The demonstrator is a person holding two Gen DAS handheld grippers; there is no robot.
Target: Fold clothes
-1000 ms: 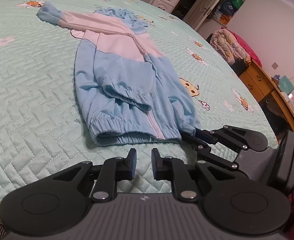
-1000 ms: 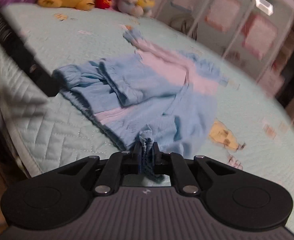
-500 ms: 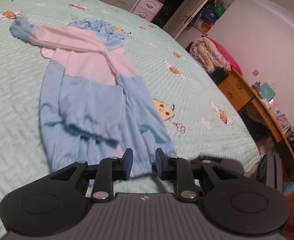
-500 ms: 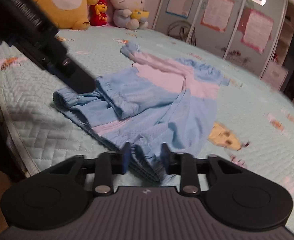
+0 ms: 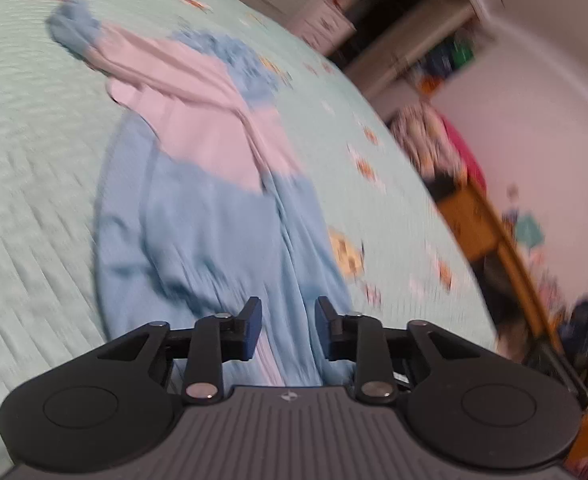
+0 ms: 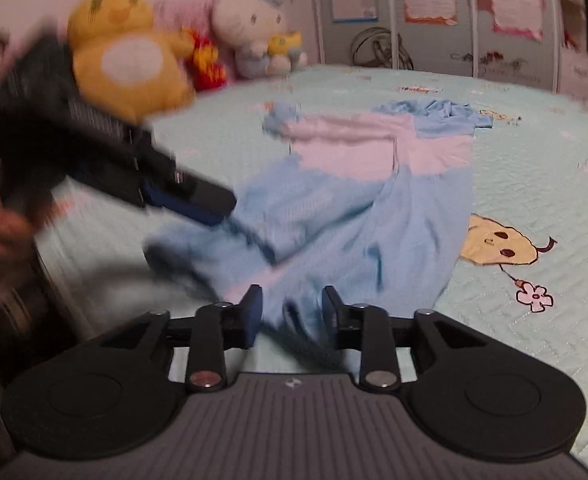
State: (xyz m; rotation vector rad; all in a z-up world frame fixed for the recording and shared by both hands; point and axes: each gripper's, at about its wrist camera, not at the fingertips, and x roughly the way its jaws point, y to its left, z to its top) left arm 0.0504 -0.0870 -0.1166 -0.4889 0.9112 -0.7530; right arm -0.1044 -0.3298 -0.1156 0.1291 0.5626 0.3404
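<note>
Quilted bed (image 5: 25, 184): blue-pink jacket (image 5: 213, 208) flat; left gripper (image 5: 287, 326), right gripper (image 6: 289, 316) jaws opening, released.

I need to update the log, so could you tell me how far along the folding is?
Done: the blue and pink jacket lies on the bed with its sleeves folded in. In hand: the left gripper and right gripper are opening over its hem, gripping nothing. Left: folding the body up.
</note>
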